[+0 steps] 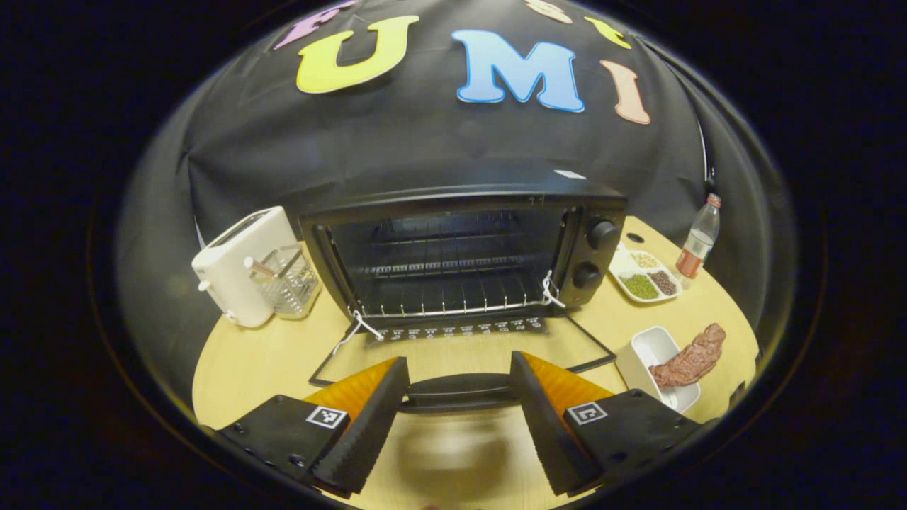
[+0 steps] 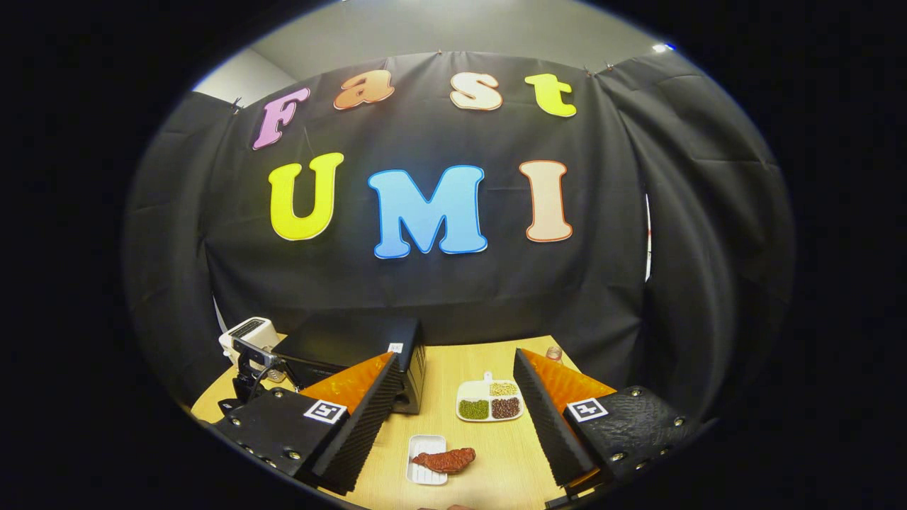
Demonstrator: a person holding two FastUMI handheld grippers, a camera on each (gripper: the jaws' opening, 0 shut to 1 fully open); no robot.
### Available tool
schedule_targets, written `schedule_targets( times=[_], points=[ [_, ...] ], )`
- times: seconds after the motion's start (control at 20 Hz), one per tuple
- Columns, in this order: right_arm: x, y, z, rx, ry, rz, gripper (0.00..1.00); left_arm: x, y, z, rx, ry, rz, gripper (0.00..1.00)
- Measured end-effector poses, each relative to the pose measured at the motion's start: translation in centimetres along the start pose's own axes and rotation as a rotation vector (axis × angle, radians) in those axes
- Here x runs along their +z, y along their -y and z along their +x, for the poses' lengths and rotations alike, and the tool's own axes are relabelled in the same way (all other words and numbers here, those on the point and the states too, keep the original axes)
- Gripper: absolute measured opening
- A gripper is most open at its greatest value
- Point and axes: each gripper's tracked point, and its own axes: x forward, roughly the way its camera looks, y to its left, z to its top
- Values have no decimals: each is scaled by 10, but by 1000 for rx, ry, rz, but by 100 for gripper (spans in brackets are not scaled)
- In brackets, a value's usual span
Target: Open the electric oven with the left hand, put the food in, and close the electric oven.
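The black electric oven point(image 1: 460, 241) stands at mid-table with its glass door point(image 1: 460, 340) folded down flat and its wire rack bare. My left gripper point(image 1: 459, 361) is open just above the door's front edge. The door handle point(image 1: 457, 392) lies crosswise between its fingers. The food, a brown piece of meat point(image 1: 691, 358), rests half on a white tray point(image 1: 648, 350) to the right. In the right gripper view, my right gripper point(image 2: 457, 355) hangs open and holds nothing, high over the table. The meat point(image 2: 446, 460) and tray point(image 2: 423, 446) lie below it, the oven point(image 2: 354, 340) to the left.
A white toaster point(image 1: 241, 265) and a clear holder point(image 1: 290, 280) stand left of the oven. A divided dish of beans point(image 1: 645, 276) and a small bottle point(image 1: 698, 237) sit to its right. The round wooden table point(image 1: 269, 354) ends close behind the tray.
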Motion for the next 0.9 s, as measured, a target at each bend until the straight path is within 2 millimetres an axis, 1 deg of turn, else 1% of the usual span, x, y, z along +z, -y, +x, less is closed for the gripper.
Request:
schedule_targets(
  times=[0.1,0.25,0.35,0.4,0.45,0.55,0.6,0.65,0.75,0.8,0.85,0.9],
  points=[
    [-6,3,2,-6,-14,5,98,-7,-2,4,2,-12,0,100],
    [-16,7,7,-2,-44,23,97,-21,-3,9,3,-33,16,94],
    [-23,11,12,3,-68,34,98,-29,-8,11,11,-49,29,100],
    [-28,11,16,12,-81,42,98,-27,-11,10,18,-41,20,100],
    [-38,12,21,29,-110,57,98,-18,-13,6,20,-14,4,94],
    [-70,16,32,50,-201,114,98,9,-14,-10,20,74,-15,100],
    [-83,17,36,64,-243,151,98,26,-13,-19,20,119,-14,98],
    [-95,19,38,71,-280,194,99,40,-13,-32,19,161,-11,97],
    [-120,24,44,80,-337,291,100,79,-10,-60,4,251,-14,97],
    [-133,26,46,85,-362,343,100,100,-8,-78,-8,299,-18,100],
    [-146,28,49,88,-391,396,100,115,-7,-95,-22,339,-23,100],
    [-161,27,50,89,-417,450,98,137,-5,-117,-40,390,-28,96]
  ],
)
